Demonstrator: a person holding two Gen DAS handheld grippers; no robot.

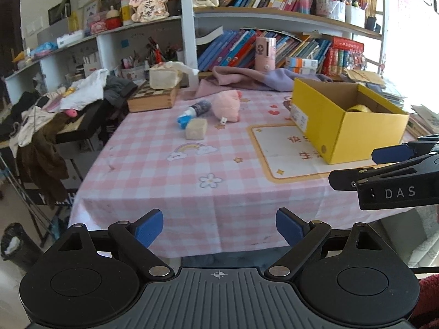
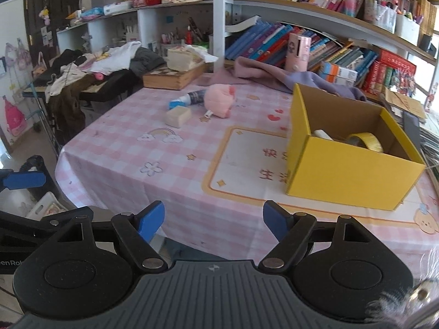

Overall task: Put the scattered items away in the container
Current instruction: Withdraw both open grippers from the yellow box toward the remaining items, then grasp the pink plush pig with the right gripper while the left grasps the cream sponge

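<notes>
We hold both tongs over the near edge of the counter (image 1: 153, 181), and neither carries anything. The left tongs (image 1: 219, 229) stand wide apart with nothing between the pads. The right tongs (image 2: 214, 220) are likewise parted and empty.

Three items lie loose, grouped towards the far left of the counter: a block (image 1: 196, 128), a tube (image 1: 193, 111) just behind it, and a plush (image 1: 227, 105) to the right of both. The plush touches or nearly touches the tube; we cannot tell which. The box (image 2: 354, 175) stands near the right edge, open at the top, with a tape roll (image 2: 366, 141) and a pale item already inside.

We judge the step in hand to be the reach for the next loose item. The block sits nearest and clear of the others, so we take it first. We bring the tongs down across its flat sides and close squarely, since a corner grip would likely let it twist. For the plush we grip the body, not the small tag. For the tube we clamp across the barrel, because it may roll. We carry each item well over the box wall before we release it.
</notes>
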